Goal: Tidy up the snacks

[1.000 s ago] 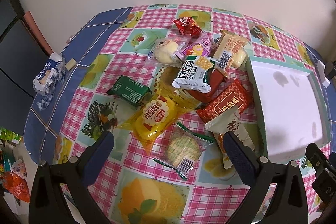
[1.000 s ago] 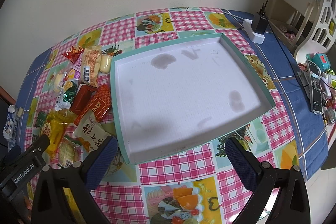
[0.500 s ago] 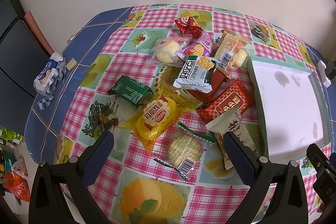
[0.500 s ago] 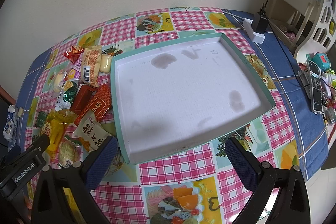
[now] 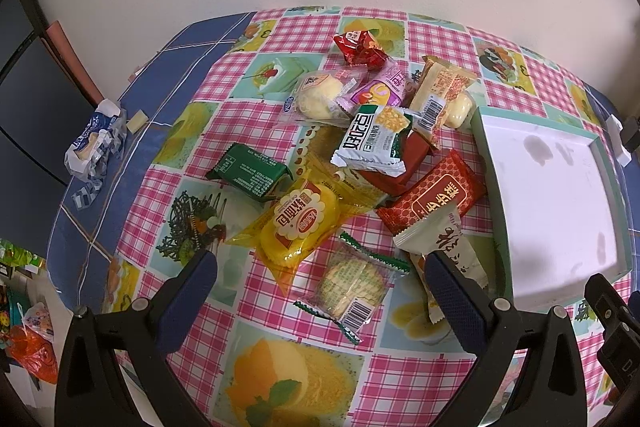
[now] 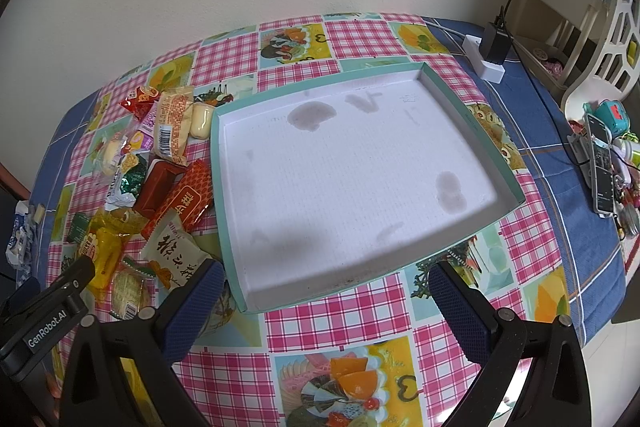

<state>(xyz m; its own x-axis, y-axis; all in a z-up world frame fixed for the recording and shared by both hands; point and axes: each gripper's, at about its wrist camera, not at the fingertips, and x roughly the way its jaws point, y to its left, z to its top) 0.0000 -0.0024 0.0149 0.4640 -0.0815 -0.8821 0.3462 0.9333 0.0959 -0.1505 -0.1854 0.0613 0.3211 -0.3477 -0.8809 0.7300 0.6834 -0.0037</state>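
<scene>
Left wrist view shows the snack pile [image 5: 360,163] heaped on the checked tablecloth [image 5: 248,131] beside the white tray [image 5: 486,163]; left gripper [image 5: 320,287] wide, holding nothing. Only the right wrist view shows the whole tray [image 6: 218,155] and power strip [image 6: 486,61]; right gripper [image 6: 326,289] wide.

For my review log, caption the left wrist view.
Open left tool hovers over a pile of wrapped snacks beside an empty white tray.
</scene>
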